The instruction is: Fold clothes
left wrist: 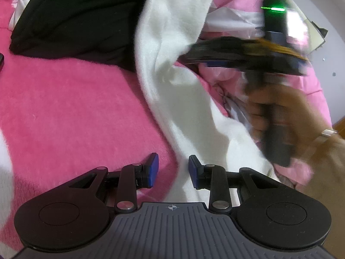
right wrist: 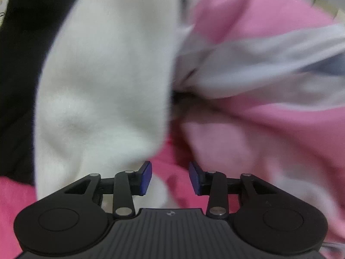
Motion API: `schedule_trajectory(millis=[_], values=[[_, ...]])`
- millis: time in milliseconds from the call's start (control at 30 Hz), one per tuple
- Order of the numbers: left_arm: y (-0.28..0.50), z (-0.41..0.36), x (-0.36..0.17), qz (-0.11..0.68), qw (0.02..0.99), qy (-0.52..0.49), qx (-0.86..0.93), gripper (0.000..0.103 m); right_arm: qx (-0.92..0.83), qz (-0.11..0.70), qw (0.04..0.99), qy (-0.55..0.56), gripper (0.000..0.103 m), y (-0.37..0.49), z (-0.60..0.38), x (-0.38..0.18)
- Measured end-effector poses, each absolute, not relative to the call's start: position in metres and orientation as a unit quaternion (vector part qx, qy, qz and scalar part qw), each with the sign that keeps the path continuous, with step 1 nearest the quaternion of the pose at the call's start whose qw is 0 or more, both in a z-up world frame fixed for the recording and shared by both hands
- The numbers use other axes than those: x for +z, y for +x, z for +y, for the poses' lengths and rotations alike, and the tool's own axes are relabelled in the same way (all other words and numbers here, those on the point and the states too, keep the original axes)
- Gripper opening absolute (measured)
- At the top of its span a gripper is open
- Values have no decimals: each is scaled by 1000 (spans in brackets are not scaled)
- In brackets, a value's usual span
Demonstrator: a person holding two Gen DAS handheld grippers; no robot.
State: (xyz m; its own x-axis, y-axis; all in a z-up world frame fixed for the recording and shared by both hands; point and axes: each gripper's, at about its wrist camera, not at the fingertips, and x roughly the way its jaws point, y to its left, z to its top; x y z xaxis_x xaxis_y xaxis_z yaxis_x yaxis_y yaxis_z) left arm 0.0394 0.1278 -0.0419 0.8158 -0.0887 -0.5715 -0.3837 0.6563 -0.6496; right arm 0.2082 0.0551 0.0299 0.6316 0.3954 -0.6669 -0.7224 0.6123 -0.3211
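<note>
A white fleecy garment runs in a long crumpled band across the hot pink blanket. My left gripper hovers open at its near end. Its right pad is over the white cloth and its left pad over the blanket, and neither presses on anything. My right gripper is blurred, held by a hand, with its tips at a raised fold of the garment. In the right wrist view the right gripper stands open over pink blanket, with the white garment at its left finger.
A black garment lies spread behind the white one and shows again as the black garment at the left. Bunched pale pink and white bedding is piled at the right, seen as bedding ahead of the right gripper. A white patch sits at the left edge.
</note>
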Motion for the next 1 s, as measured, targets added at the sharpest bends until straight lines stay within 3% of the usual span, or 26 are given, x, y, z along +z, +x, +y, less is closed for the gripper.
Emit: schedule_trajectory(millis=[167, 267, 333, 567, 900, 1000], values=[[37, 127, -43, 289, 862, -408, 87, 31, 391, 292, 842, -230, 38, 176, 25, 67], [36, 123, -43, 286, 866, -401, 90, 31, 422, 307, 812, -260, 37, 170, 57, 49], [38, 122, -43, 285, 867, -398, 92, 31, 441, 317, 794, -275, 24, 176, 81, 33], [42, 122, -43, 285, 867, -398, 91, 31, 450, 301, 779, -316, 22, 176, 159, 17], [39, 119, -40, 284, 870, -393, 94, 31, 332, 293, 863, -244, 30, 142, -12, 104], [39, 116, -39, 281, 872, -388, 99, 31, 282, 324, 877, -214, 30, 129, -57, 92]])
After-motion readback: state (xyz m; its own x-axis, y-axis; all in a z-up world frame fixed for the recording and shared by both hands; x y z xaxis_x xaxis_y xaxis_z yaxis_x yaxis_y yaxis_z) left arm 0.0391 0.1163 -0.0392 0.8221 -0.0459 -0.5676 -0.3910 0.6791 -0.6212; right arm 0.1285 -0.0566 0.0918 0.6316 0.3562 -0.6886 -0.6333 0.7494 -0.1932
